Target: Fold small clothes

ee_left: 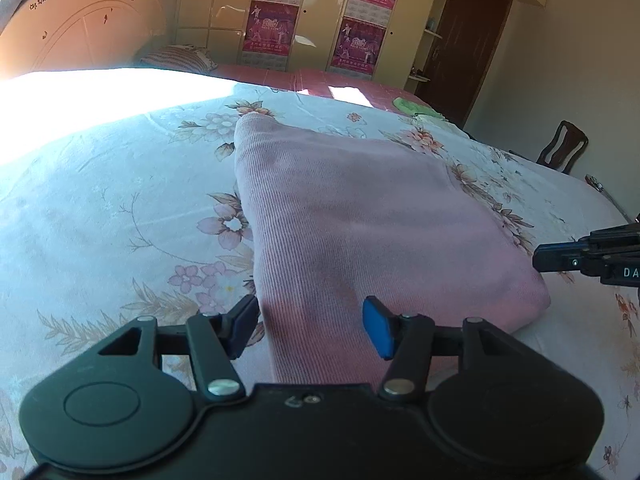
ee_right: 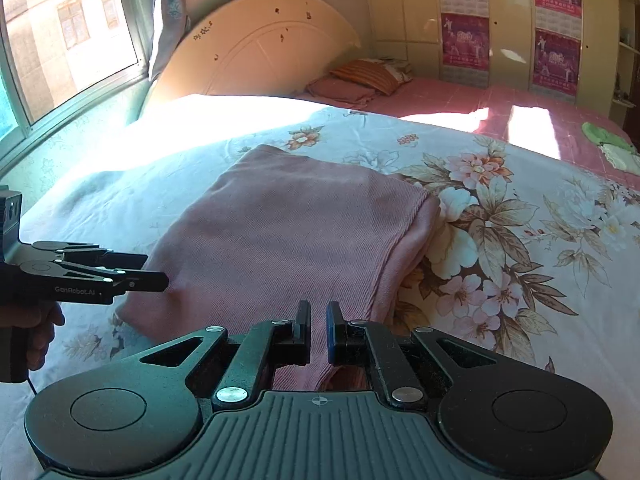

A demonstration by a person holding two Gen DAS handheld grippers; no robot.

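Observation:
A pink ribbed garment (ee_left: 360,216) lies folded flat on the floral bed sheet (ee_left: 120,200); it also shows in the right wrist view (ee_right: 288,232). My left gripper (ee_left: 310,328) is open, its fingers astride the garment's near edge; it shows from the side in the right wrist view (ee_right: 160,276). My right gripper (ee_right: 319,332) has its jaws nearly closed with a thin strip of pink cloth in the narrow gap, at the garment's near right corner. Its tip shows in the left wrist view (ee_left: 538,260) at the garment's right edge.
A cream headboard (ee_right: 260,44) and pillows (ee_right: 360,76) stand at the bed's far end. A green cloth (ee_right: 608,140) lies on the pink bedspread (ee_right: 460,96). A wardrobe with posters (ee_left: 312,12) lines the far wall. A wooden chair (ee_left: 560,148) stands beside the bed.

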